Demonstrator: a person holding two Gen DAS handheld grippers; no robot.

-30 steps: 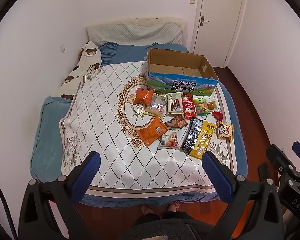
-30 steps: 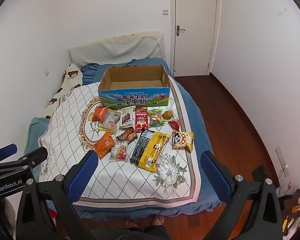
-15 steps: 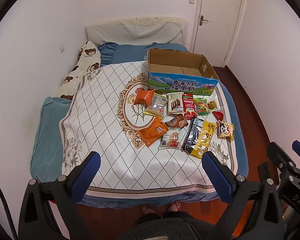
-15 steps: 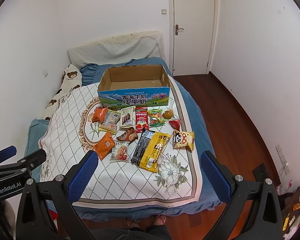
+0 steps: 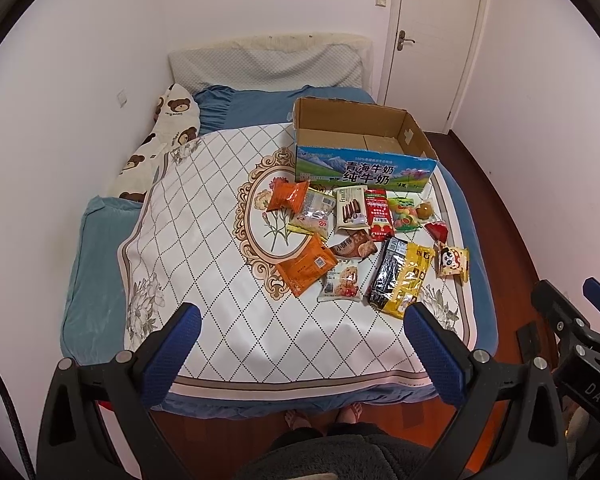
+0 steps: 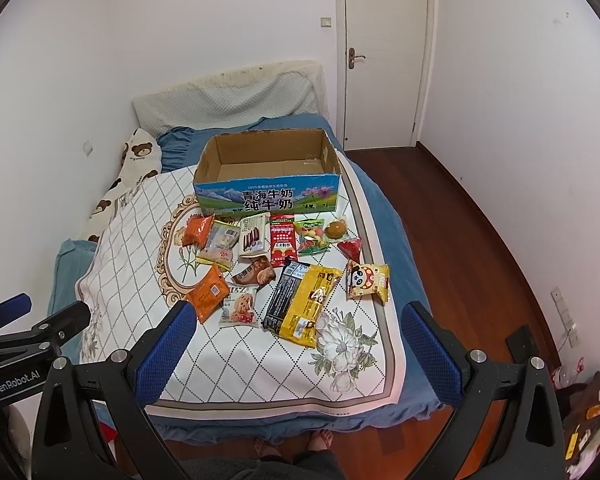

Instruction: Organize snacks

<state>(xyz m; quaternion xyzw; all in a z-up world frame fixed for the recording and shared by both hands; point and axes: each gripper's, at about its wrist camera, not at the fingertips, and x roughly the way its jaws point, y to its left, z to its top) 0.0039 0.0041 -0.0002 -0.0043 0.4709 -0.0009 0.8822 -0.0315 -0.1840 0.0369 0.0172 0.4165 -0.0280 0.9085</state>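
Several snack packets lie on the bed's patterned cloth (image 5: 204,240) in front of an open, empty cardboard milk box (image 5: 360,148), which also shows in the right wrist view (image 6: 268,184). Among them are an orange packet (image 5: 306,266), a large black-and-yellow bag (image 5: 400,276) and a panda packet (image 6: 368,280). My left gripper (image 5: 300,320) is open and empty, held high above the bed's near edge. My right gripper (image 6: 296,320) is open and empty at the same height, to the right of the left one.
The bed stands against the left wall, with a grey pillow (image 5: 264,64) and a bear-print pillow (image 5: 160,136) at the head. A white door (image 6: 384,52) and wooden floor (image 6: 460,232) are on the right. The person's feet (image 5: 324,416) are at the bed's foot.
Both grippers have drifted slightly; the bed and snacks sit a little differently in view. Nothing was picked up or moved.
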